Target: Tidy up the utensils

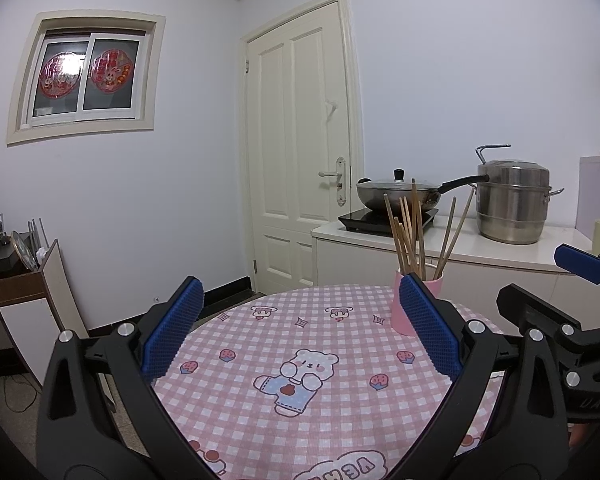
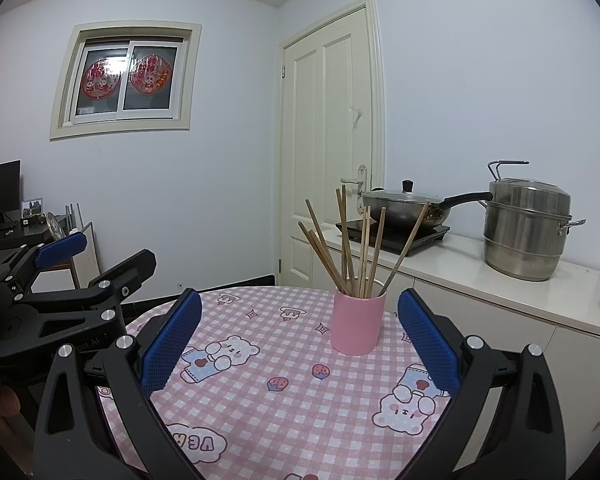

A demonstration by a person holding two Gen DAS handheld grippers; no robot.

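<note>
A pink cup [image 2: 357, 322] stands upright on the round table with the pink checked cloth [image 2: 284, 396]. Several wooden chopsticks [image 2: 352, 248] stand in it, fanned out. In the left wrist view the cup [image 1: 401, 312] is partly hidden behind my left gripper's right finger, with the chopsticks [image 1: 412, 232] above. My left gripper [image 1: 300, 332] is open and empty over the table. My right gripper [image 2: 300, 340] is open and empty, with the cup between and beyond its fingers. Each gripper also shows at the edge of the other's view.
A white counter [image 2: 500, 272] behind the table carries an induction hob with a lidded wok [image 2: 404, 208] and a steel steamer pot [image 2: 528, 228]. A white door [image 2: 328, 152] is behind. A low cabinet [image 1: 24, 292] stands at the left wall.
</note>
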